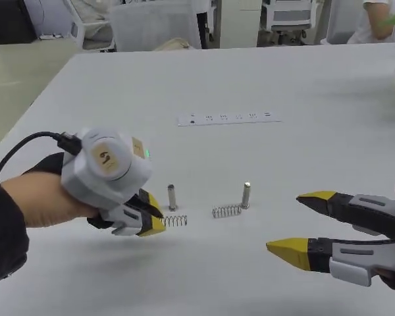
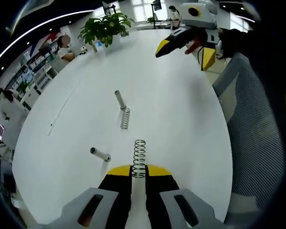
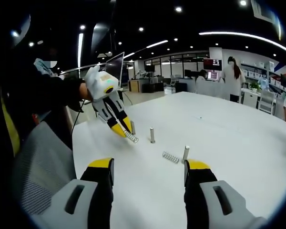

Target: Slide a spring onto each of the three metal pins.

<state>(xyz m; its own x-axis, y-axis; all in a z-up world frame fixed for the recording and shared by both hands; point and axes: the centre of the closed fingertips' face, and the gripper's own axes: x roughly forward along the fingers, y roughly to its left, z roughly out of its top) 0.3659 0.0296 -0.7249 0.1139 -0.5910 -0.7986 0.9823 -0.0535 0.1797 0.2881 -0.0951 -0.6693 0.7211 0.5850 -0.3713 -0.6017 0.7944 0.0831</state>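
Note:
My left gripper [image 1: 155, 221] [image 2: 139, 171] is shut on one end of a small wire spring [image 1: 176, 220] [image 2: 139, 155] that sticks out past its yellow tips, low over the white table [image 1: 303, 151]. Two short metal pins stand upright: one [image 1: 172, 197] [image 2: 100, 154] just beside the held spring, the other [image 1: 246, 195] [image 2: 119, 100] further right. A second spring [image 1: 226, 211] [image 2: 125, 118] lies flat against that right pin. In the right gripper view a third pin [image 3: 133, 127] seems to stand just behind the held spring [image 3: 131, 137]. My right gripper [image 1: 296, 224] [image 3: 149, 167] hovers open at the right, holding nothing.
A white power strip [image 1: 228, 118] lies flat further back on the table. Office chairs [image 1: 155, 25] stand along the far edge. A potted plant [image 2: 105, 28] sits at the table's far end. A mesh chair back [image 2: 248, 133] is close on one side.

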